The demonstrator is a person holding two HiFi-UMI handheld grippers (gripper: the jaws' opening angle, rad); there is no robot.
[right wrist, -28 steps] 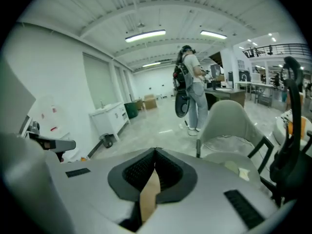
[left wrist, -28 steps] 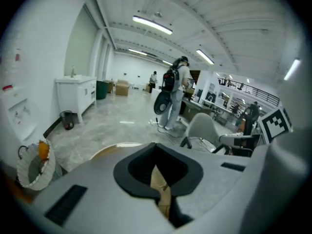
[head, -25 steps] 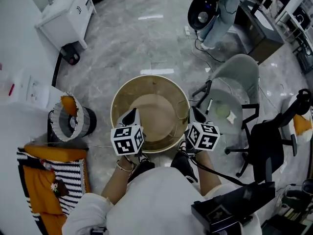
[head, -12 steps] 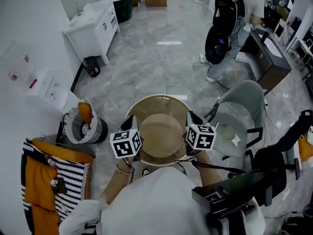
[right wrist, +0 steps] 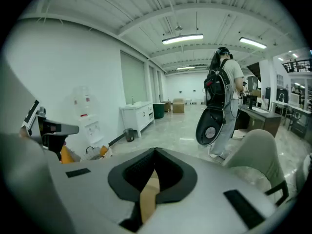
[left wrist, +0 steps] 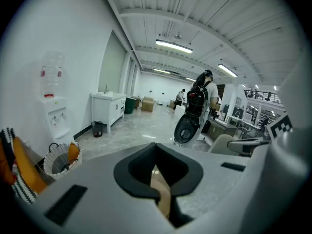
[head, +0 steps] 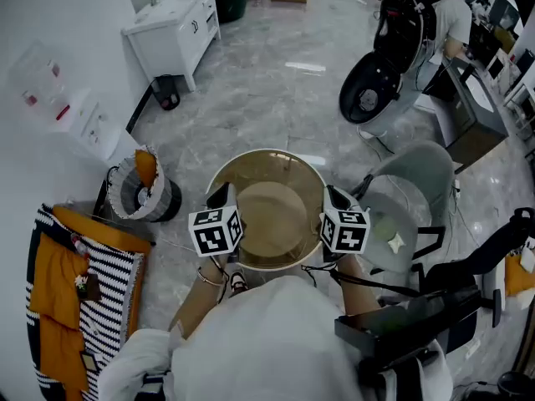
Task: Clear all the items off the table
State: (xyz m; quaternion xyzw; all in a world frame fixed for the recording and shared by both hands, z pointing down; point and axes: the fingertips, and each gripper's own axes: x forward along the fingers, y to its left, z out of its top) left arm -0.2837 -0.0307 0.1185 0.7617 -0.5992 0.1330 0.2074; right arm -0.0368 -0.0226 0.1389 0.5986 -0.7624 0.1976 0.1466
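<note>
Left gripper [head: 221, 199]: we see it clenched on the left rim of the round tan tub [head: 269, 215].
Right gripper [head: 334, 199]: clamped on the opposite rim.
Tub position: held between both grippers, above the marble floor [head: 251, 82].

Bright, even indoor light throughout. Source: ceiling strip lights [left wrist: 174, 46], far overhead in both gripper views. The glossy floor [head: 251, 107] throws back a pale glare patch [head: 305, 67]. Shadows are soft and short. Both gripper views show a heavy fisheye bend and black corners. Nearest the lens, the tan basket wall [left wrist: 163, 196] is out of focus. The head view is slightly soft, possibly from motion.
</note>
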